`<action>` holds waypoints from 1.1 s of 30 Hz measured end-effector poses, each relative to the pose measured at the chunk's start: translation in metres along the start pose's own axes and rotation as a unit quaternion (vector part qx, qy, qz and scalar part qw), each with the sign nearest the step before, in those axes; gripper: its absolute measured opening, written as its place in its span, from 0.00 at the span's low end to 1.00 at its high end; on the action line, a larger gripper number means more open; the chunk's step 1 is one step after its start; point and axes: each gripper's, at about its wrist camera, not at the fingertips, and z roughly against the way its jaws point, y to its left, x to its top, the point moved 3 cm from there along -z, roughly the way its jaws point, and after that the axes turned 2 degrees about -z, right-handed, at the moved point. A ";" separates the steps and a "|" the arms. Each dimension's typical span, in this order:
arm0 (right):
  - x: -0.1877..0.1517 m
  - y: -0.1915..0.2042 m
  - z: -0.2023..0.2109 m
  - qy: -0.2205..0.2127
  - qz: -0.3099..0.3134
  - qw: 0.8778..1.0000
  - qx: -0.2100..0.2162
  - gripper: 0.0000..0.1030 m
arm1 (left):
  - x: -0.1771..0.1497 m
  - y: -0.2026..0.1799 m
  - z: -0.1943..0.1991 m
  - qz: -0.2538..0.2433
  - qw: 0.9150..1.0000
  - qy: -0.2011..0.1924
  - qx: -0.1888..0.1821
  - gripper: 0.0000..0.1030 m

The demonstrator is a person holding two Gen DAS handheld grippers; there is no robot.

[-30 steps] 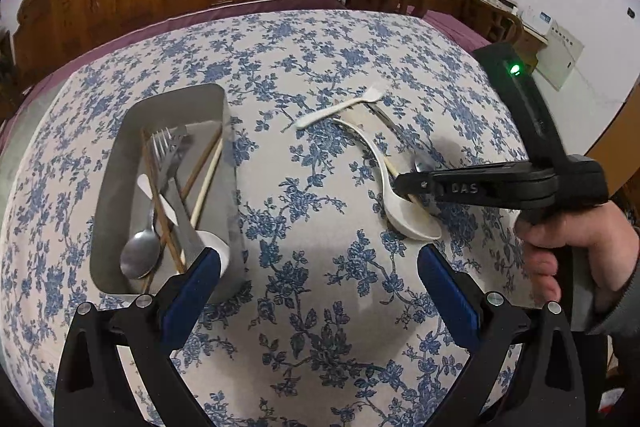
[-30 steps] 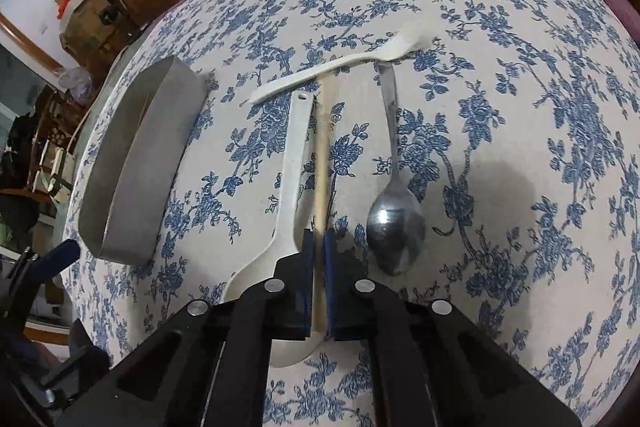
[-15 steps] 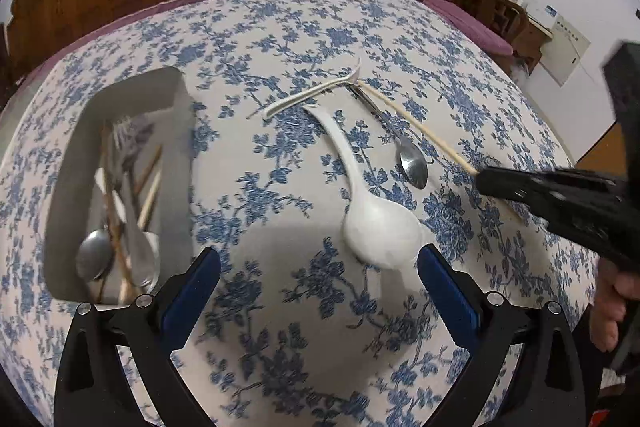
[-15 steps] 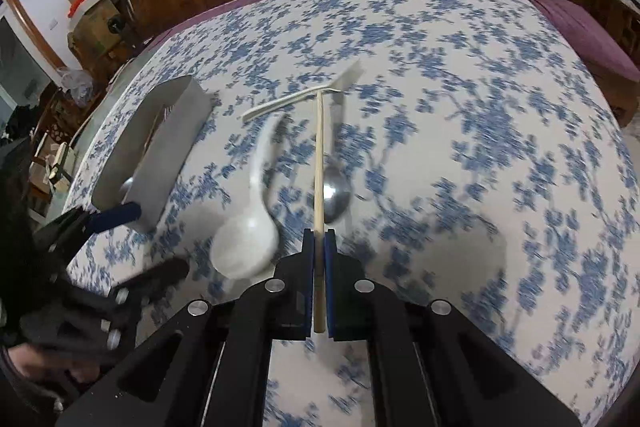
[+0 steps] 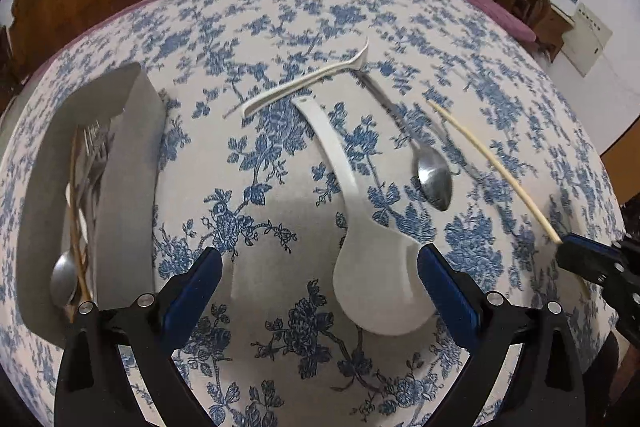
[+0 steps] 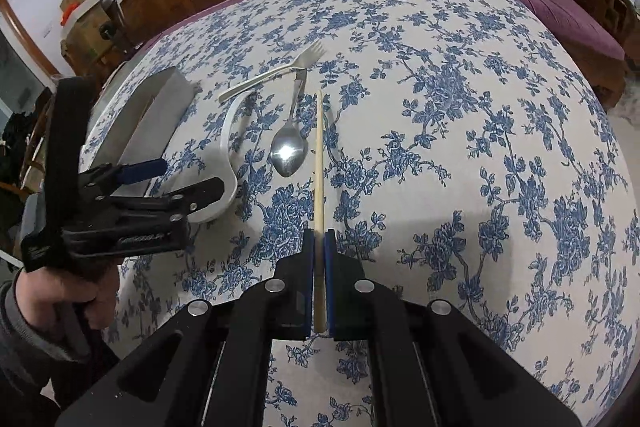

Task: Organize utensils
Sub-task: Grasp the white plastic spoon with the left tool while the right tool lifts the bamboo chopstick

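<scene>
1. The right gripper (image 6: 319, 283) has its fingers (image 6: 307, 283) pinching the near end of a pale chopstick (image 6: 319, 155), which juts forward above the tabletop (image 6: 460, 131).
2. The chopstick looks light, thin and stiff; held at one end it could pivot or slip, so a firm pinch seems wise.
3. The left gripper (image 5: 320, 291) hovers with fingers (image 5: 192, 291) spread wide and nothing between them, above the bowl of the white ladle (image 5: 376, 287).
4. The ladle looks smooth, rigid and probably slippery; its narrow handle seems the better place to take hold.
5. A metal spoon (image 5: 432, 175) and white fork (image 5: 304, 83) lie farther away; the metal tray (image 5: 128, 163) at left already holds utensils.
</scene>
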 end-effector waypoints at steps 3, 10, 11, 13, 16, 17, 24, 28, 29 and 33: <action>-0.001 0.002 0.001 0.000 0.001 1.000 0.003 0.06 | -0.004 -0.001 -0.005 0.000 1.000 0.009 -0.003 0.90; -0.003 0.008 0.005 -0.002 0.005 1.000 0.005 0.06 | -0.010 -0.012 -0.007 -0.016 1.000 0.003 0.004 0.66; -0.003 0.008 0.005 -0.002 0.005 1.000 0.004 0.06 | -0.010 -0.013 -0.005 -0.016 1.000 0.000 0.003 0.56; -0.005 0.007 0.007 -0.003 0.004 1.000 0.003 0.06 | -0.009 -0.015 -0.002 -0.018 1.000 -0.001 -0.001 0.35; -0.006 0.007 0.009 -0.003 0.002 1.000 0.002 0.06 | -0.009 -0.015 0.003 -0.014 1.000 0.000 -0.014 0.10; -0.006 0.007 0.009 -0.004 0.002 1.000 0.001 0.06 | -0.009 -0.014 0.006 -0.011 1.000 -0.003 -0.019 0.07; -0.004 0.019 0.010 -0.011 0.007 1.000 0.003 0.06 | -0.011 0.004 0.031 0.009 0.999 -0.024 -0.030 0.03; 0.000 0.030 0.010 -0.016 0.011 1.000 0.006 0.06 | -0.013 0.018 0.048 0.016 0.999 -0.041 -0.023 0.03; 0.001 0.034 0.011 -0.018 0.011 1.000 0.009 0.06 | -0.012 0.023 0.053 0.018 0.999 -0.047 -0.021 0.03; 0.007 0.047 0.011 -0.023 0.016 0.999 0.017 0.06 | -0.010 0.040 0.067 0.026 0.998 -0.061 -0.013 0.03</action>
